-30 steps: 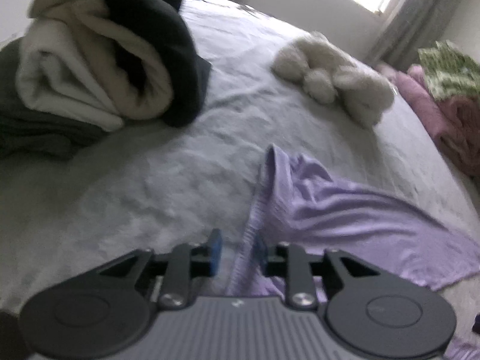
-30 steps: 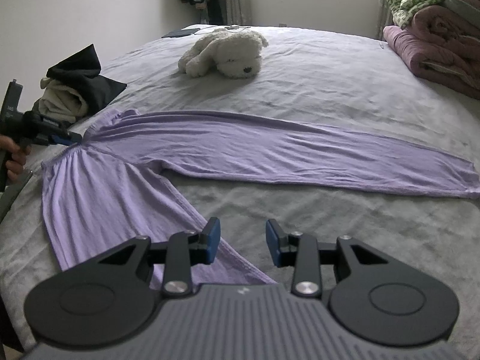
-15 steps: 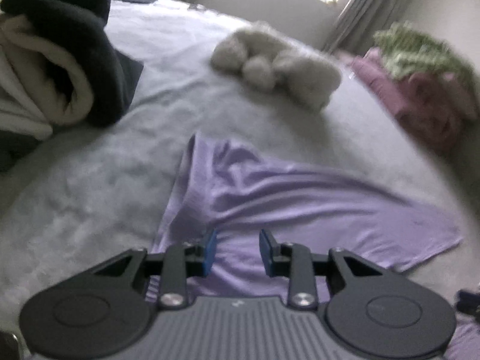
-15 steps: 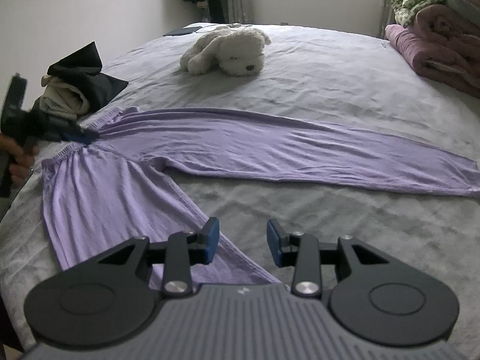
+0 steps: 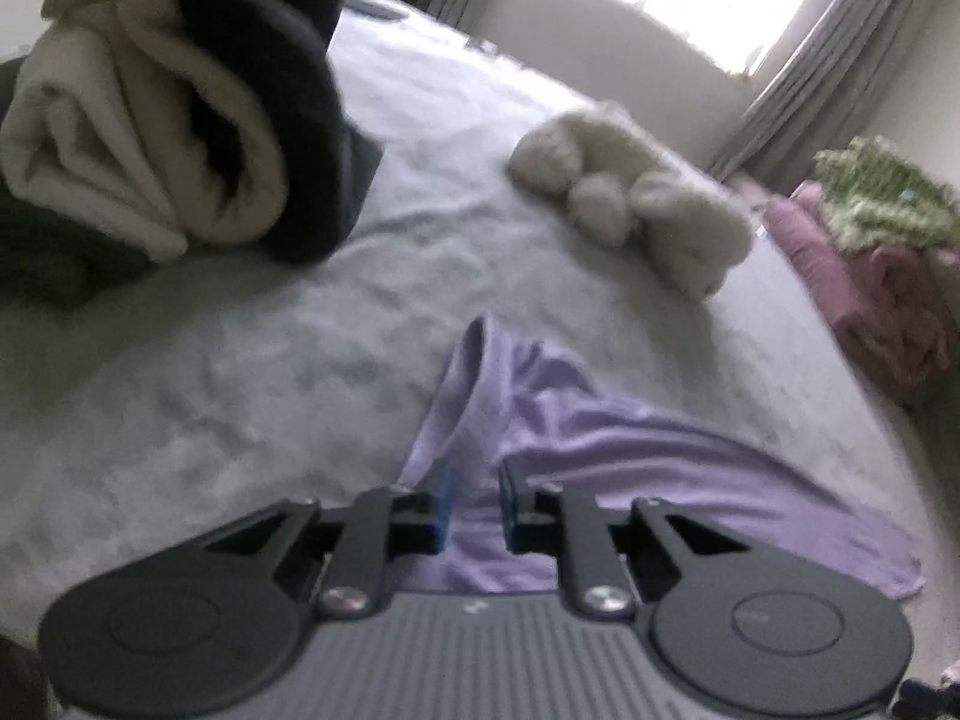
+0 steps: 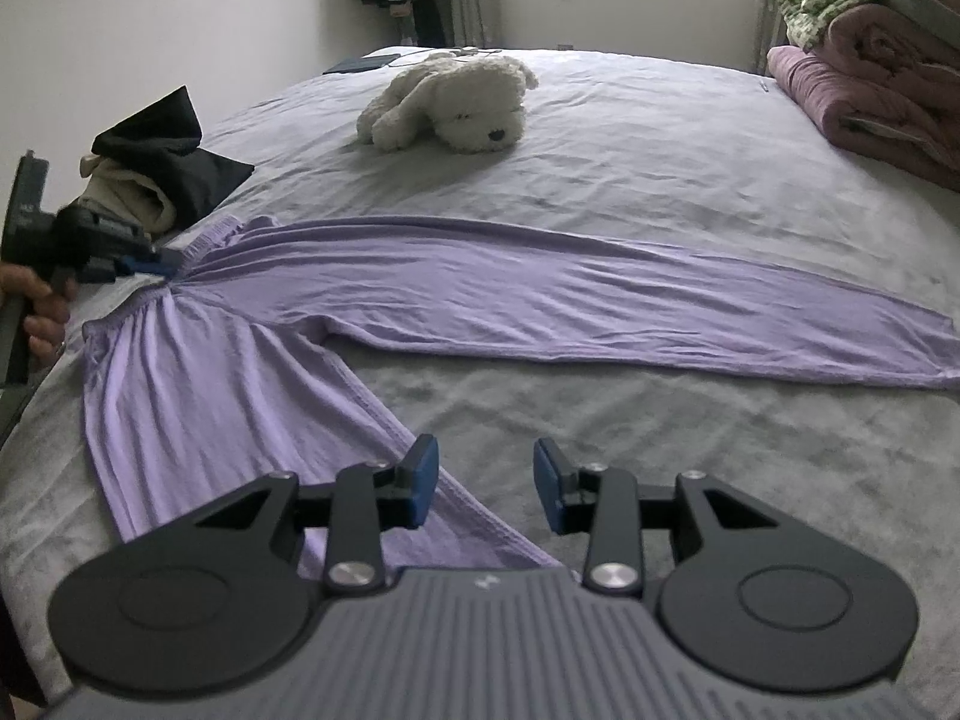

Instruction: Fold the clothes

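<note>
Right wrist view showed a pair of lilac trousers (image 6: 456,294) spread flat on the grey bed (image 6: 660,138), one leg stretched across in front of the right claw (image 6: 485,483) and the other running down toward it and passing under its left finger. That right claw hovered with its jaws parted and nothing between the pads. Far to its left, the left claw (image 6: 153,264), gripped by a person's hand (image 6: 39,315), had its tips at the gathered waistband, where the cloth bunched into a pinch. Left wrist view, though blurred, showed the left claw (image 5: 474,507) with its jaws having just been closing, a narrow gap still between the blue pads and waistband fabric lying in that gap; whether the pads already pressed on the cloth could not be told for certain. Beyond the left claw and to its left sat a heap of cream and dark clothes (image 5: 174,120), and farther ahead to its right a white plush dog (image 5: 636,204); a stack of pink and green blankets (image 6: 870,60) lay far right of the right claw. The step in hand looked like securing the waistband before the first fold. The next move probably called for the left claw to finish its pinch, the right claw to take the near leg, and one leg to be brought over the other so the seams met.
</note>
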The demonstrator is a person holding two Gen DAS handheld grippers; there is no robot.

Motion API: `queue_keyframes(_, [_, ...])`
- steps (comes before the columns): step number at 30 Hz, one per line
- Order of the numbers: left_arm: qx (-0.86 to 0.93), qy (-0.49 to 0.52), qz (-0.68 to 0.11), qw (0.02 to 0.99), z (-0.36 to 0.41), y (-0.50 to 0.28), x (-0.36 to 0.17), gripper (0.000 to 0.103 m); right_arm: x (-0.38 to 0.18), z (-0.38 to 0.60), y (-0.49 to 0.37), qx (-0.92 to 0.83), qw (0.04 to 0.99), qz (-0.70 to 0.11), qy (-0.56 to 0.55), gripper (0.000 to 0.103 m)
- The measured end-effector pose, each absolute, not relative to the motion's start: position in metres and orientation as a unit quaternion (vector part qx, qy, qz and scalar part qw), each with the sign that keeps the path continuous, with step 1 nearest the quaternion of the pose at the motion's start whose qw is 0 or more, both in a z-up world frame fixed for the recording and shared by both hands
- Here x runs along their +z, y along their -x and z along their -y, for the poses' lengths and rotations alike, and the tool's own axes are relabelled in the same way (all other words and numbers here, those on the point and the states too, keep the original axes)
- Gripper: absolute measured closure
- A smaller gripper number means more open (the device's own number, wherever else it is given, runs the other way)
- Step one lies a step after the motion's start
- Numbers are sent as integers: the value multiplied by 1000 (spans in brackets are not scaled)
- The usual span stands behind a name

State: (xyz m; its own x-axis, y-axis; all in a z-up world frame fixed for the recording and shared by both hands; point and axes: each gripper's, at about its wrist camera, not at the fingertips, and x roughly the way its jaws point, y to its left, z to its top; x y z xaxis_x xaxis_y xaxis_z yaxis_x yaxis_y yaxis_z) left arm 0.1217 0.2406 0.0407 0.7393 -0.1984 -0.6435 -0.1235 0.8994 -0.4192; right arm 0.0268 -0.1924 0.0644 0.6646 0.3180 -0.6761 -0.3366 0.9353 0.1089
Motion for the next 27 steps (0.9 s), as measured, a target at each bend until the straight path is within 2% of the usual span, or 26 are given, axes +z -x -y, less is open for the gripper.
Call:
queue_keyframes(4, [-11, 227, -366, 902, -236, -128, 33, 84, 63, 194, -28, 174, 913, -368, 9, 64])
queue_keyframes(8, [15, 231, -381, 895, -236, -137, 23, 90, 62, 197, -30, 171, 913, -369, 6, 64])
queue_keyframes(15, [25, 245, -365, 898, -239, -134, 35, 90, 65, 202, -30, 165, 916, -366, -4, 64])
queue_keyframes(21, [18, 204, -380, 902, -224, -136, 29, 89, 66, 203, -30, 166, 916, -364, -2, 64])
queue_keyframes(27, [41, 211, -367, 905, -244, -133, 30, 89, 66, 203, -31, 162, 917, -364, 1, 64])
